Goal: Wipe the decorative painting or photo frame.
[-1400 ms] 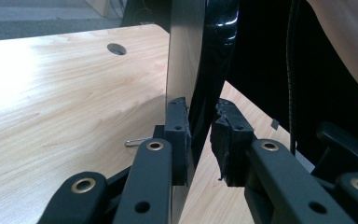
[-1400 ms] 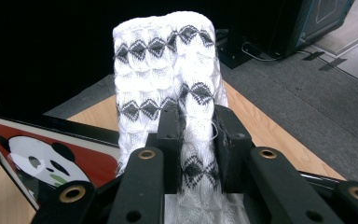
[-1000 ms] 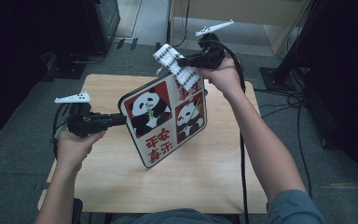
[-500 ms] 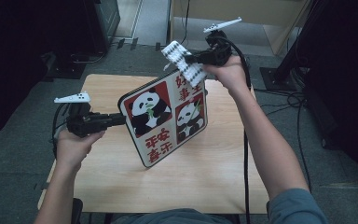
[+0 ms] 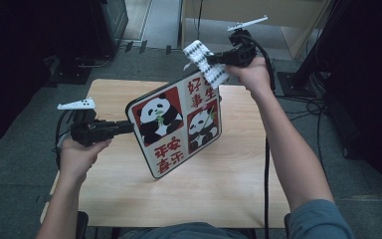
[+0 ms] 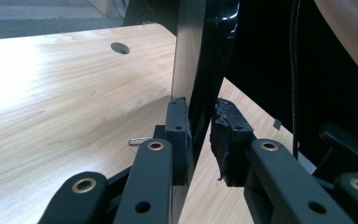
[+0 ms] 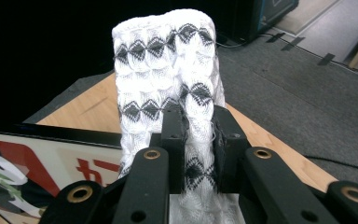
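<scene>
A flat panda board (image 5: 174,127) with red characters and a black rim is held tilted above the wooden table (image 5: 229,189). My left gripper (image 5: 129,127) is shut on the board's left edge. In the left gripper view the jaws (image 6: 200,140) stand on either side of the board's pale edge (image 6: 186,56). My right gripper (image 5: 214,59) is shut on a white cloth (image 5: 199,52) with black diamonds, and the cloth's lower end lies at the board's upper right corner. The cloth (image 7: 168,60) rises between my right gripper's (image 7: 198,144) pads, with the board (image 7: 51,163) below left.
The tabletop has a round hole (image 6: 120,47) and a small wire clip (image 6: 137,141) near the board. Dark equipment (image 5: 104,20) stands behind the table at the left. Cables (image 5: 323,107) and a stand base lie on the floor at the right.
My right hand has carried the cloth to the right along the board's top edge, to its upper right corner. The left hand and the board have kept still.
</scene>
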`<state>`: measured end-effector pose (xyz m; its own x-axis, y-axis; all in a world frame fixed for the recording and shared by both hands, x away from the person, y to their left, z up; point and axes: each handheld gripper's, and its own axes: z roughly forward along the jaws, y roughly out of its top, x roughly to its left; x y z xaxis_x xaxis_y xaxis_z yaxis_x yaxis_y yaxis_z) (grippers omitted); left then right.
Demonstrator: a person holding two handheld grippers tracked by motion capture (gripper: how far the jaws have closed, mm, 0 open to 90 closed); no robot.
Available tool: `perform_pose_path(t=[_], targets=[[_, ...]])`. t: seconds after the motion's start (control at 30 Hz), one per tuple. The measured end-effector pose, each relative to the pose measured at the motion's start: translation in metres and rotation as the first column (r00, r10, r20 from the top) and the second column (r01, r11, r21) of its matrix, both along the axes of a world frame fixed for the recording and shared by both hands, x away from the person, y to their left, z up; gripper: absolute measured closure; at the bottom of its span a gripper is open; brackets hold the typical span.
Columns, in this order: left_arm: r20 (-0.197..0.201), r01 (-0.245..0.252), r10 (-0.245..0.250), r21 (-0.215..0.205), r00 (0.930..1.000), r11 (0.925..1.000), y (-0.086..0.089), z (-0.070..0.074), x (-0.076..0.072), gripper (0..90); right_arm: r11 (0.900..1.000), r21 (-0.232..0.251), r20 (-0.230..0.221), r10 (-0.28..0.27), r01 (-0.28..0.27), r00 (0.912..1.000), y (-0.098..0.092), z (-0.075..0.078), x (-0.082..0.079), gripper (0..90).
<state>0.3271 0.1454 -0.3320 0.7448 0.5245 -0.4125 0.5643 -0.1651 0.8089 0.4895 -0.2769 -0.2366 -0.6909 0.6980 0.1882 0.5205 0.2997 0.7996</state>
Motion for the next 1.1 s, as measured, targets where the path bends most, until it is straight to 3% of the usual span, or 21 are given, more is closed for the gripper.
perform_pose_path(t=[0.53, 1.1], targets=[[0.000, 0.000, 0.000, -0.001, 1.0000, 1.0000, 0.000, -0.001, 0.001, 77.2, 0.998, -0.018, -0.034, -0.066, 0.065, 0.9972, -0.021, -0.007, 0.006, 79.1], [-0.002, 0.002, -0.002, -0.003, 1.0000, 1.0000, 0.001, -0.001, 0.001, 77.2, 0.997, -0.008, -0.068, -0.078, 0.078, 0.9946, -0.033, -0.026, 0.007, 79.7]])
